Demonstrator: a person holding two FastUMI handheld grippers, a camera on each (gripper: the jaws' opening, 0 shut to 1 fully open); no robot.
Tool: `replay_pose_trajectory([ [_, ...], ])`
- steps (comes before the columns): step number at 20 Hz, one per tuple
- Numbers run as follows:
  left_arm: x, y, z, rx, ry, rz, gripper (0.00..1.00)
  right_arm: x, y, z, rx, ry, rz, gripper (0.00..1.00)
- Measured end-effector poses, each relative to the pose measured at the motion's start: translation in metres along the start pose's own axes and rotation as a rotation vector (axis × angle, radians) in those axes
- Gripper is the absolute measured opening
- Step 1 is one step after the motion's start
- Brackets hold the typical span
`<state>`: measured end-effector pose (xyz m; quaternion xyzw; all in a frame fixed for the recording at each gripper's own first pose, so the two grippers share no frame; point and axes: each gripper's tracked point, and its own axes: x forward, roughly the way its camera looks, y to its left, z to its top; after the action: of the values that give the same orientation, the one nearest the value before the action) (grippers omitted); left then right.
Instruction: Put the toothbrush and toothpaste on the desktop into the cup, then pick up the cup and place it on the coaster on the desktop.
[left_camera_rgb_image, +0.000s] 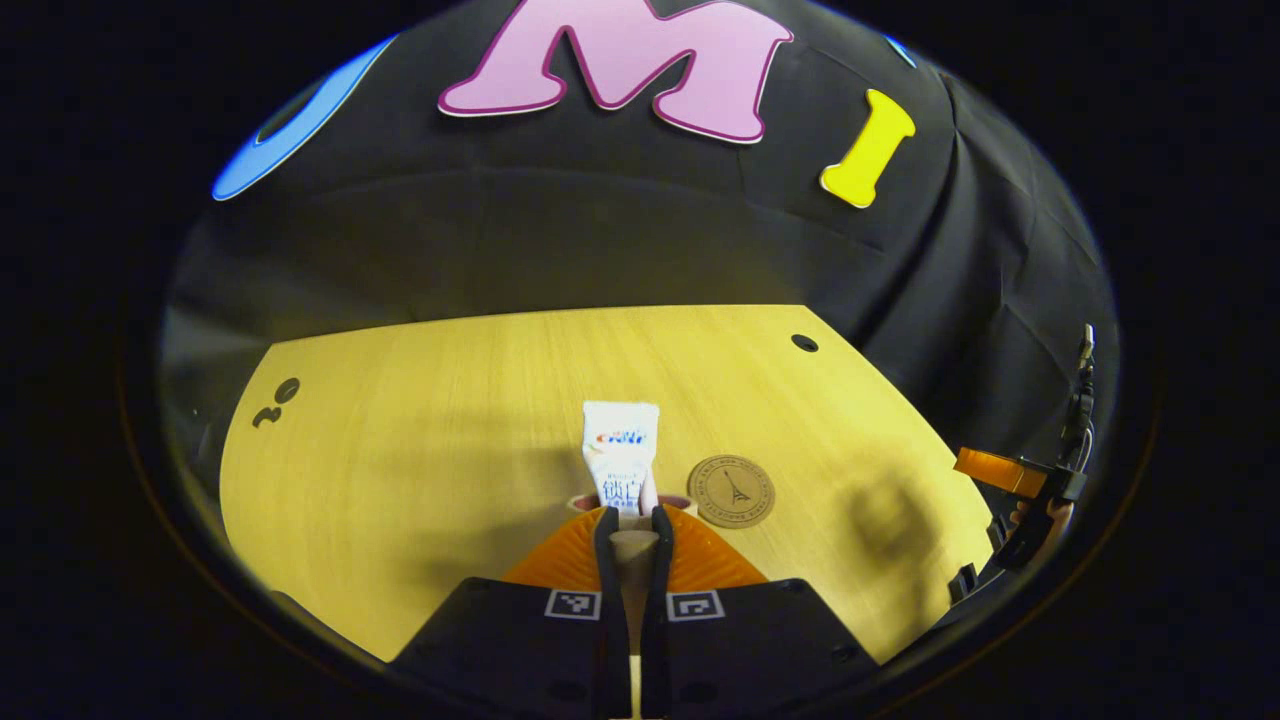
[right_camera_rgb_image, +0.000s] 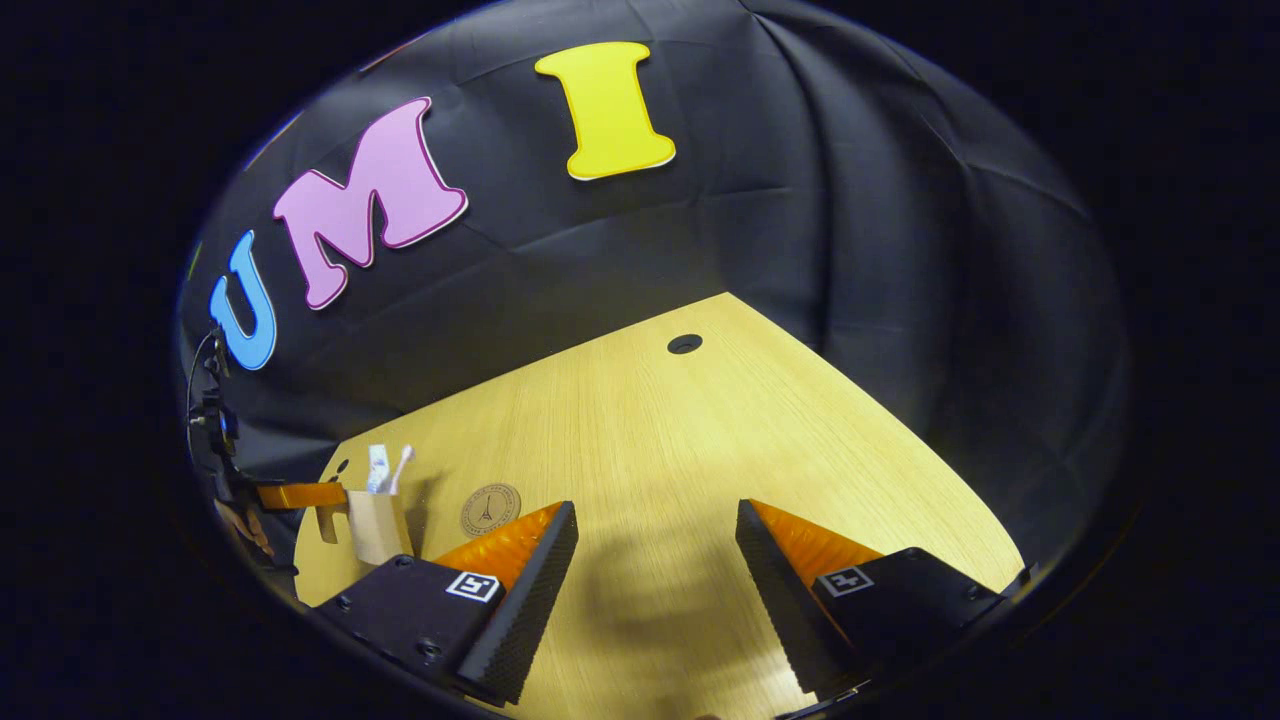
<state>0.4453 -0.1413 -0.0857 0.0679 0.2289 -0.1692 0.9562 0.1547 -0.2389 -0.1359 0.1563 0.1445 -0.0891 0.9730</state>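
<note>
Here, the wooden table spread wide under the booth's black cloth. The right hand-held gripper hung over bare wood w/ fingers spread wide, released, nothing between them. The left hand-held gripper was clenched on the rim of the beige cup, both fingers pressing its wall; the cup sat toward the table's left end, seen from the right gripper view. The white toothpaste tube stood upright in the cup, toothbrush beside it. The round cork coaster lay just right of the cup, apart from it.
</note>
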Motion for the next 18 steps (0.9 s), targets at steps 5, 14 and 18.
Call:
replay_pose_trajectory([
  [5,0.002,-0.013,0.007,0.001,-0.021,-0.013,0.09,0.002,0.005,-0.006,0.004,0.023,0.018,0.98],
  [14,0.000,-0.017,0.034,-0.051,-0.106,-0.020,0.09,0.009,0.018,-0.013,-0.005,0.061,0.060,0.98],
  [18,0.015,-0.038,0.059,-0.033,-0.160,-0.053,0.09,0.008,0.016,-0.016,-0.021,0.074,0.066,0.98],
])
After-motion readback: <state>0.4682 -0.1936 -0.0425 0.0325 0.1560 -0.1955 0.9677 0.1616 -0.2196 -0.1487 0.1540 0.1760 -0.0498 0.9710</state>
